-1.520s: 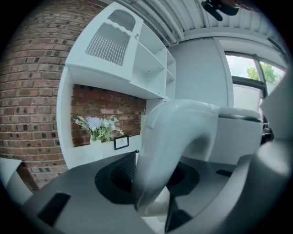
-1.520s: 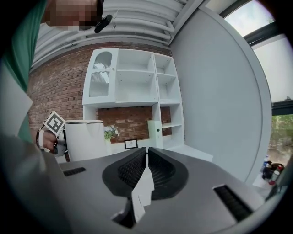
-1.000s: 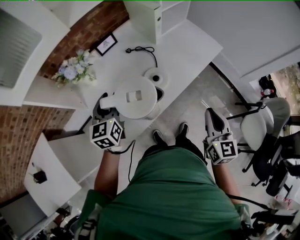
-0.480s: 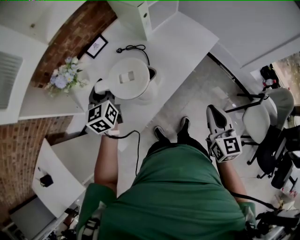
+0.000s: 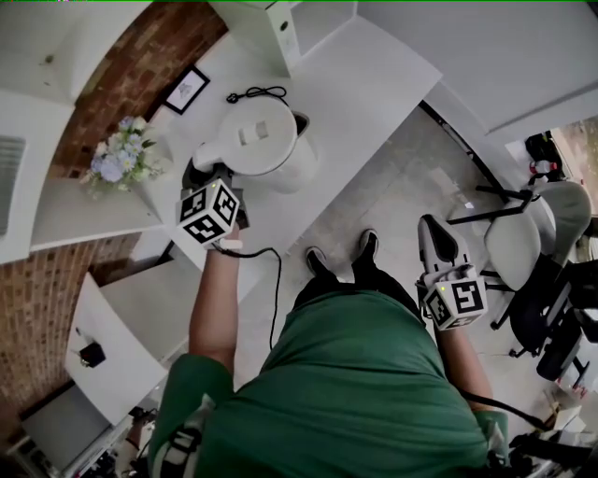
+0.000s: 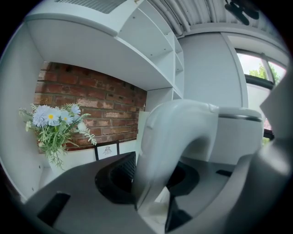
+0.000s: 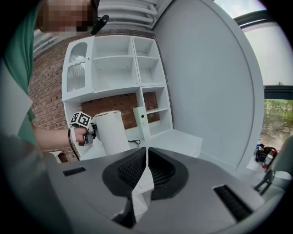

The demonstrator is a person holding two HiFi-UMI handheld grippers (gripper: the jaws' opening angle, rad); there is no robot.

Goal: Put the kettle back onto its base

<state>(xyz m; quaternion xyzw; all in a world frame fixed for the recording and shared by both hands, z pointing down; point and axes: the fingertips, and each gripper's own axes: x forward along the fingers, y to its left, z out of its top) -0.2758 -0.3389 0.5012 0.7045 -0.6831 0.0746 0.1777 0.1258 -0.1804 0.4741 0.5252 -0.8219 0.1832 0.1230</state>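
The white kettle [image 5: 260,138] is over the white counter [image 5: 374,84], next to the black cord [image 5: 254,93]. Its base is hidden under it, so I cannot tell whether the two touch. My left gripper [image 5: 207,175] is shut on the kettle's handle [image 5: 209,155]. In the left gripper view the handle [image 6: 174,137] fills the gap between the jaws of my left gripper [image 6: 153,183]. My right gripper [image 5: 435,235] hangs over the floor at the right, shut and empty. From the right gripper [image 7: 146,169] I see the kettle [image 7: 110,130] upright.
A bunch of flowers [image 5: 117,159] and a small picture frame [image 5: 187,89] stand left of the kettle by the brick wall. A tall white box [image 5: 271,28] stands at the counter's back. Office chairs [image 5: 523,233] are at the right. The person's feet [image 5: 341,261] are on the floor.
My left gripper has carried the kettle farther onto the counter toward the cord, covering the round base that showed a second ago. The right gripper has sunk a little, still shut.
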